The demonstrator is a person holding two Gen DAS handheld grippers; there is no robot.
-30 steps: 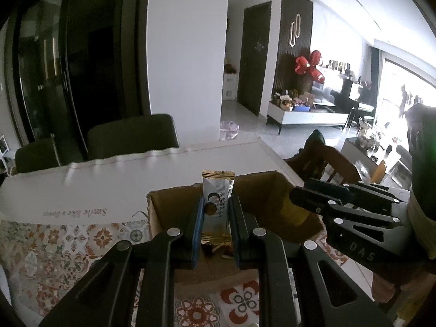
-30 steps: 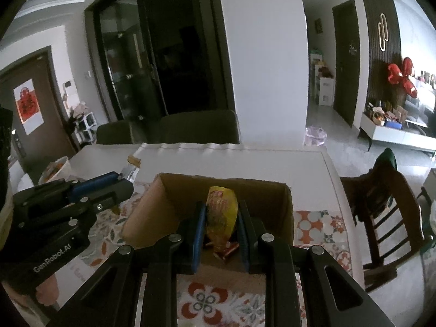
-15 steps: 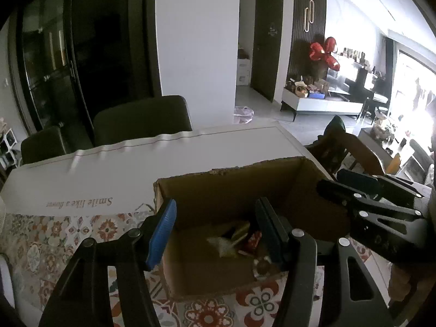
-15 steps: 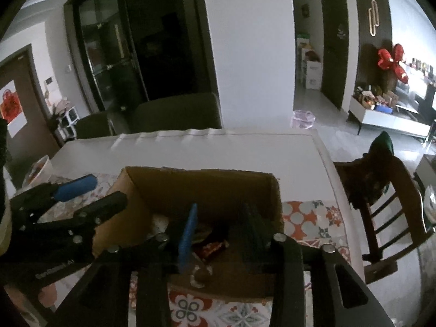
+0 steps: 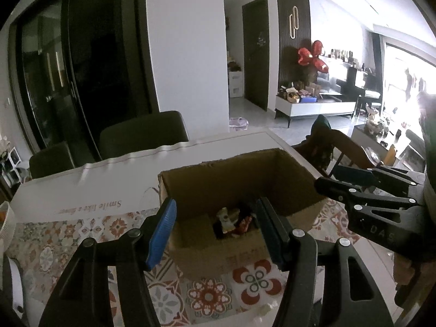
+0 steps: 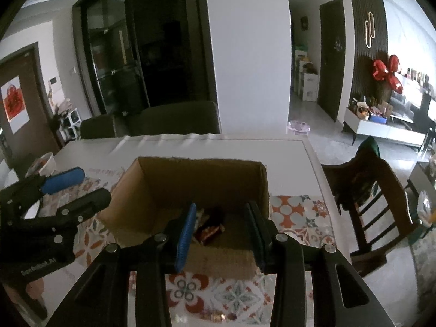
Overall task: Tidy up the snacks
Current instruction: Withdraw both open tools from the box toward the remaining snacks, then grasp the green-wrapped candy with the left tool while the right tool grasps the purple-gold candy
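An open cardboard box (image 5: 239, 188) stands on the surface (image 5: 109, 188) near its right edge, resting partly on a patterned cloth (image 5: 81, 231) of red and orange floral tiles and partly on a plain white sheet printed with a line of script. Both grippers hang just above the box's near rim, tilted down toward its inside.

The left gripper (image 5: 215, 231) has its fingers (image 5: 162, 231) spread wide, and nothing sits between them; they have just been opening. Framed in the gap, on the bottom of the box, lies a small heap of snacks (image 5: 233, 219): a pale wrapper and a red one among darker packets. The right gripper (image 6: 220, 234) also has its fingers (image 6: 185, 237) apart, though less widely, with nothing pinched; these too have just been opening. Through that gap a red and gold wrapper lies on the box floor toward the near wall.

Each gripper shows in the other's view, the left one at the box's left wall and the right one at its right wall, both clear of the cardboard. A few small wrapped pieces lie on the cloth by the near edge of the surface. Dark chairs (image 6: 174, 117) stand along the far edge, and a wooden chair (image 6: 370, 190) stands off the right edge.
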